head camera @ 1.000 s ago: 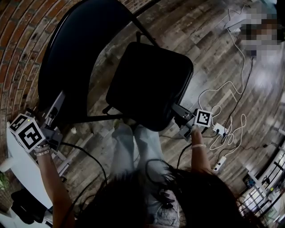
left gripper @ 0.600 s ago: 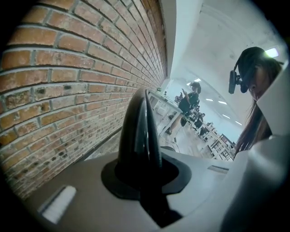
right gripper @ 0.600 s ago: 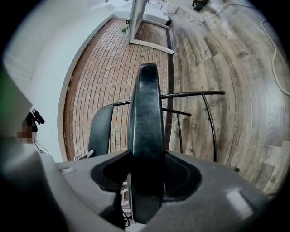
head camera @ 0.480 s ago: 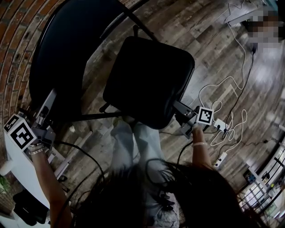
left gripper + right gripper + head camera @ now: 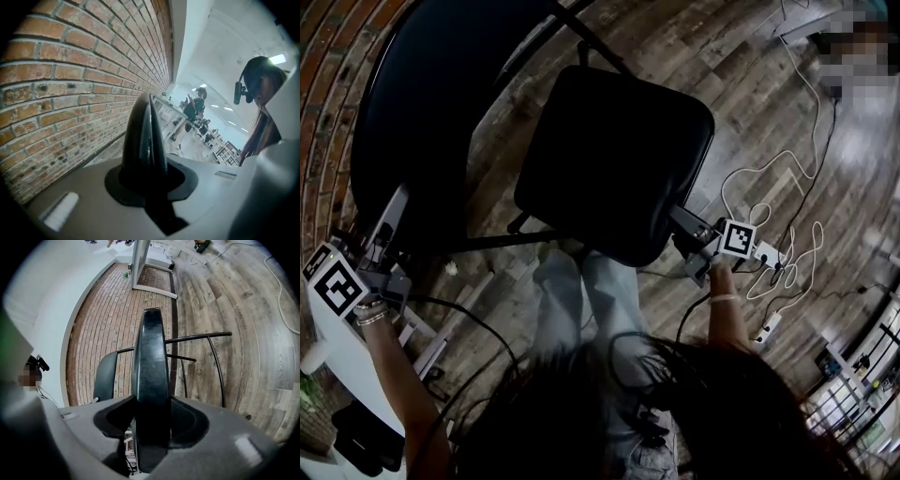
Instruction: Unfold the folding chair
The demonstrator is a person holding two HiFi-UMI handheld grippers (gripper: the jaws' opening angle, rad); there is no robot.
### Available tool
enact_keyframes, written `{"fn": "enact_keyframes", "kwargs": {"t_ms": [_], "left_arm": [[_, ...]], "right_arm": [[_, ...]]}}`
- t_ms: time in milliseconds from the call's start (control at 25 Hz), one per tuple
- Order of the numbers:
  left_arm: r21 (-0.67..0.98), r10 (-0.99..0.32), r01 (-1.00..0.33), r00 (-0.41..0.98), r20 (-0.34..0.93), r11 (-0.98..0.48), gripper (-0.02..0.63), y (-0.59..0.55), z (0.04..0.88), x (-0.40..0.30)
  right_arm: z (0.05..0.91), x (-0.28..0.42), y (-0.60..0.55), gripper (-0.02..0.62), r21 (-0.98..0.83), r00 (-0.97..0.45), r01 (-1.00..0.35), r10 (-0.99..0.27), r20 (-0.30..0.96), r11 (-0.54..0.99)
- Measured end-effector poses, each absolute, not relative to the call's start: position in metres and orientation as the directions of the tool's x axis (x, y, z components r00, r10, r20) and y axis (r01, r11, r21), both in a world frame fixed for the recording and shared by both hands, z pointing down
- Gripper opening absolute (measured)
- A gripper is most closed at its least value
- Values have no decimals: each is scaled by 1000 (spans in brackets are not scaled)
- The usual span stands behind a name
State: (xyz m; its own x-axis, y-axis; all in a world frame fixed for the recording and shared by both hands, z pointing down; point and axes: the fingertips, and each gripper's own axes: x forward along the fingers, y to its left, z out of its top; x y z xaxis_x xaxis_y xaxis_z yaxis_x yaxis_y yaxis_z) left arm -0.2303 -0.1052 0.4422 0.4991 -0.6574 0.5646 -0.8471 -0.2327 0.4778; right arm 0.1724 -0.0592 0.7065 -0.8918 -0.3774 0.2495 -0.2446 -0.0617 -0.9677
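Your left gripper [image 5: 392, 208] is clamped on the rim of the backrest [image 5: 422, 112], with the black edge pinched tight between its fingers. Your right gripper [image 5: 680, 221] has the front edge of the seat [image 5: 623, 131], a thick black pad filling the wider gap between those fingers. So the folding chair [image 5: 581, 187] is caught at both ends, and it looks well on its way. The seat stands out from the back and lies broad ahead of your right fingers, with the frame tubes [image 5: 206, 336] spread beyond them. What seems left is pressing the seat fully down and setting the chair square. Whether the legs are locked out, I can't tell.

Below and beyond the right fingers there's wood plank floor [image 5: 741, 103], with white cables [image 5: 769, 187] trailing just behind them. Left of your left fingers is a brick wall [image 5: 70, 84], which runs off to a bright room with a person [image 5: 193, 105] far ahead.
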Motion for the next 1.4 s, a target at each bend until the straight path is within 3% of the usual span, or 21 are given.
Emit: {"fn": "enact_keyframes", "kwargs": {"t_ms": [1400], "left_arm": [[615,-631,-761,584,511,-206,55,-103,477,-229]], "right_arm": [[754,210,-46,221,-970,-875,-216,-418,243,-111]]}}
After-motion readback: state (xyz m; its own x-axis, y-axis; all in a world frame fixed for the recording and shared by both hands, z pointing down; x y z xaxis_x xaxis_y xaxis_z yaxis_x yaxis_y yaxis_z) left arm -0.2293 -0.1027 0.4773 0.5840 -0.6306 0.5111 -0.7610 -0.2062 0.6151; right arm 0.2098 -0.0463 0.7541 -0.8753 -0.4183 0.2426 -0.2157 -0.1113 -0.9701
